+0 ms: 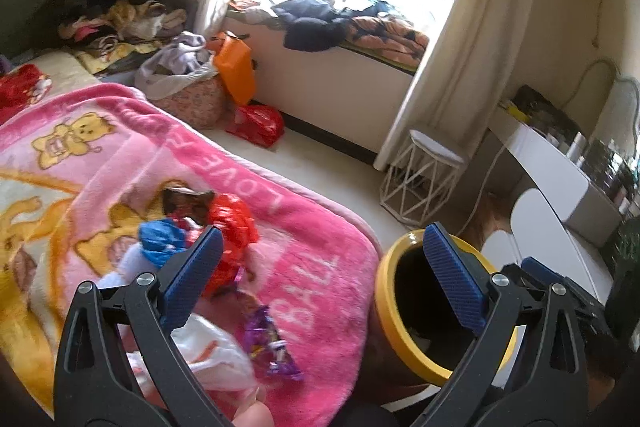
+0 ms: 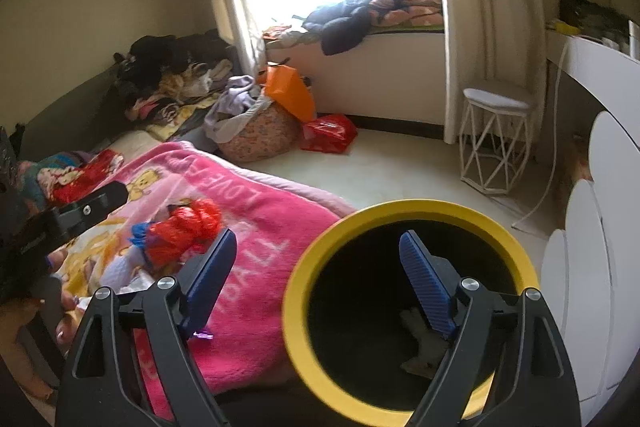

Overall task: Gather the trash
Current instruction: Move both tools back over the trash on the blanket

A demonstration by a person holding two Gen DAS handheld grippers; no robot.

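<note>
Both pairs of tongs stand wide apart with nothing between their blue ribbed pads: the right tongs hang over the mouth of the yellow-rimmed round bin with a dark inside, where a pale crumpled scrap lies at the bottom, and the left tongs straddle the gap between bed and bin. Judging by this, one piece is already binned and the step in hand is going for another. The remaining trash sits on the pink fleece blanket with yellow bear prints covering the bed: a crumpled red plastic wrapper, a blue crinkled wrapper, a dark brown foil packet, a purple shiny sweet wrapper and a white plastic bag. The next move calls for swinging one pair of tongs back over the blanket and closing on a single wrapper without pinching the fleece. Farther off stand a white wire-frame stool, a floral fabric basket of clothes and a red plastic bag on the floor; none blocks the way.
</note>
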